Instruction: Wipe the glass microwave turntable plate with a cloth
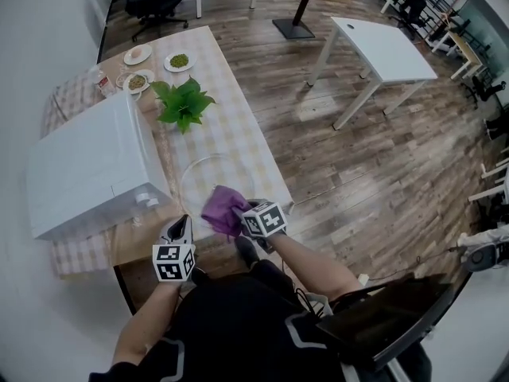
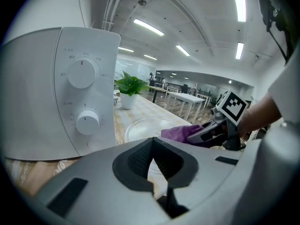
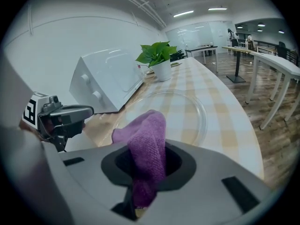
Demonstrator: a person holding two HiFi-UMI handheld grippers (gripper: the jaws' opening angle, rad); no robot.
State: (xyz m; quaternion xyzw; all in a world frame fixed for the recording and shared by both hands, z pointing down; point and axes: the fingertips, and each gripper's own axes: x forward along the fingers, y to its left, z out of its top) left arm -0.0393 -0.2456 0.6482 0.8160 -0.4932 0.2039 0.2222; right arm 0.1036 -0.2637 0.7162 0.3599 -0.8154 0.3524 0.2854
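The clear glass turntable plate lies flat on the checked tablecloth, in front of the white microwave. My right gripper is shut on a purple cloth, which bunches up over the near edge of the plate. In the right gripper view the cloth sticks up between the jaws, with the plate just beyond. My left gripper hovers at the table's near edge, left of the plate, shut with nothing in it. It sees the plate and the cloth.
A potted green plant stands behind the plate. Several small dishes of food sit at the far end. The microwave's knobs are close on my left. A white table stands on the wood floor to the right.
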